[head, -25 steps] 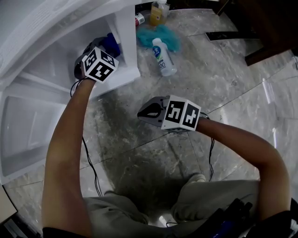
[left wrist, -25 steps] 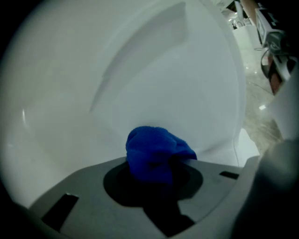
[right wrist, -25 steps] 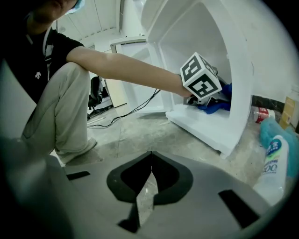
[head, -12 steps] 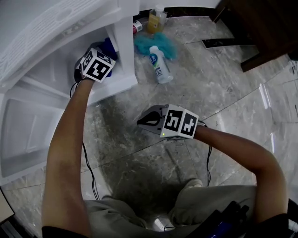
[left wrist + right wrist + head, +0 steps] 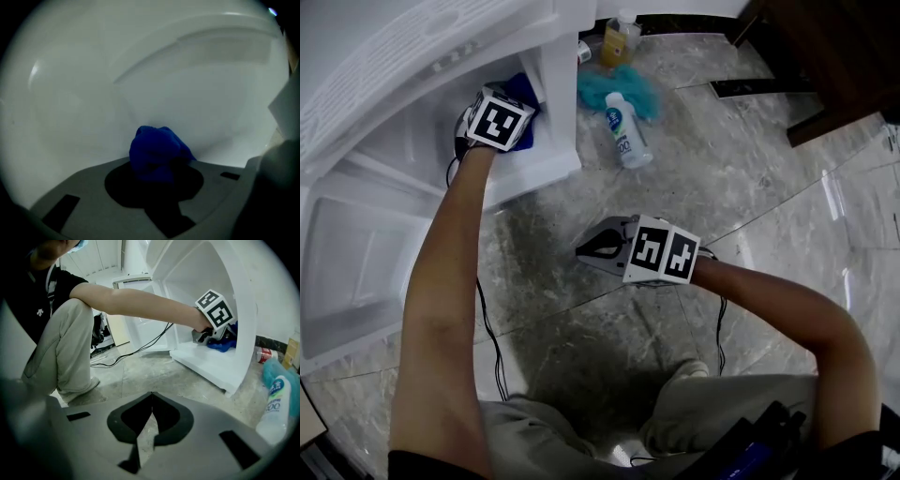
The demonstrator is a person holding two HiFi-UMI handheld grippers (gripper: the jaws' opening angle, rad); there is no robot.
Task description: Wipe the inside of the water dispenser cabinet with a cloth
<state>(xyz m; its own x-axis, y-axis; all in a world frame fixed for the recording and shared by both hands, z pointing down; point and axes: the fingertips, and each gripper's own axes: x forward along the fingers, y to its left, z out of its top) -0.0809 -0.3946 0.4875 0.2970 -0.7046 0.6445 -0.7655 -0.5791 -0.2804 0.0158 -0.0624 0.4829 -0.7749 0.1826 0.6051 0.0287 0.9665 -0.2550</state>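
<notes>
The white dispenser cabinet lies open on the stone floor. My left gripper reaches inside it, shut on a bunched blue cloth. In the left gripper view the blue cloth bulges out between the jaws of the left gripper and presses against the white inner wall. My right gripper hovers over the floor outside the cabinet, its jaws shut with nothing between them; in its own view the right gripper looks toward the cabinet and the blue cloth.
The cabinet's open door lies at the left. To the right of the cabinet are a teal cloth, a white bottle lying down, a yellow bottle and a can. Dark wooden furniture stands at the upper right. A cable runs along the floor.
My left gripper has rolled about its own axis while staying in the cabinet with the cloth. The right gripper has stayed where it was.
</notes>
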